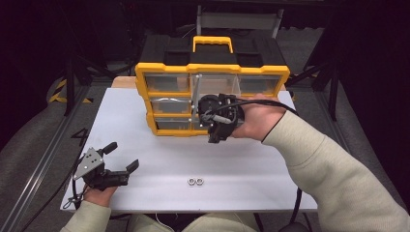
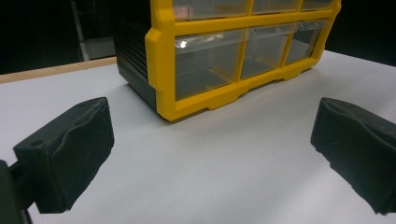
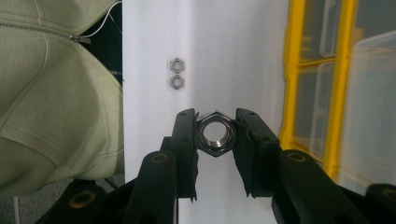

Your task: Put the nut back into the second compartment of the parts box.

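- Pinched between the two black jaws of the right gripper point(image 3: 215, 135), a steel hex nut point(image 3: 215, 135) is seen close up in the right gripper view, its hole facing the camera and its flats pressed by both pads.
- From above, the right gripper point(image 1: 216, 137) is seen held off the white table point(image 1: 159, 159), pointing down just in front of the yellow drawer organizer point(image 1: 167, 72).
- Two more nuts point(image 1: 195, 181) are seen lying side by side, touching, on the table near its front edge, well apart from the organizer; in the right gripper view they point(image 3: 177, 73) are seen beyond the held nut.
- The organizer's clear drawers point(image 2: 205, 63) are framed in yellow, and a yellow handle point(image 1: 212, 43) is set on its top.
- The left gripper point(image 1: 122, 158) is rested at the table's near left corner, its jaws spread wide with nothing between them; its foam pads point(image 2: 70, 149) are seen over bare table.
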Demonstrator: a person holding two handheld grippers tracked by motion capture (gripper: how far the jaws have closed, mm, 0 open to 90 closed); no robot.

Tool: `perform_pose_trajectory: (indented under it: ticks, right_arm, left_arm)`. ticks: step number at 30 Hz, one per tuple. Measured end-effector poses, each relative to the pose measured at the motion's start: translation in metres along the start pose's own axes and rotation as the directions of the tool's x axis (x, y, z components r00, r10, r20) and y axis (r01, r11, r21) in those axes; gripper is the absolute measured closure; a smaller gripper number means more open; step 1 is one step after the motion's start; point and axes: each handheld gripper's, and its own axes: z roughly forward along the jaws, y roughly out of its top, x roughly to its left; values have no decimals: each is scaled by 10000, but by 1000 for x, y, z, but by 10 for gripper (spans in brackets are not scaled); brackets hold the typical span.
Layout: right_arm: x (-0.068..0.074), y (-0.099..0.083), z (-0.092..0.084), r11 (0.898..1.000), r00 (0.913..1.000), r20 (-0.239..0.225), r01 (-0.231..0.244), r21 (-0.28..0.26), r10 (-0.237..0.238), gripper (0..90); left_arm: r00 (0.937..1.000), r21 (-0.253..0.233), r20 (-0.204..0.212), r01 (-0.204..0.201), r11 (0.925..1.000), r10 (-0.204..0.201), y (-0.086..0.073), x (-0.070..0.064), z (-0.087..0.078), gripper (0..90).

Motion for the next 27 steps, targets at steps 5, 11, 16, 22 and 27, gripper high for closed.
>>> perform_pose_trajectory:
  ticks: [5, 11, 16, 22, 27]
  right_arm:
    - [-5, 5, -17, 9999, 9999, 89, 93, -36, -93, 700]
    - [-12, 11, -29, 9997, 9997, 49, 258, -21, -258, 700]
    - [-19, 14, -37, 9996, 9996, 121, 244, -147, -242, 700]
    - [-33, 18, -52, 9994, 9992, 336, 214, -273, -204, 701]
    - [-40, 21, -61, 9987, 9992, 389, 142, -483, -124, 700]
  left_arm:
    - [10000, 4, -7, 1, 10000, -1, 0, 0, 0, 2]
    - [10000, 32, -37, 20, 10000, -20, 0, 0, -1, 2]
    - [10000, 54, -30, 18, 10000, -18, 0, 1, -1, 2]
    - [10000, 46, -42, 57, 10000, -57, 0, 1, -1, 2]
    - [10000, 32, -59, 55, 10000, -55, 0, 2, -1, 3]
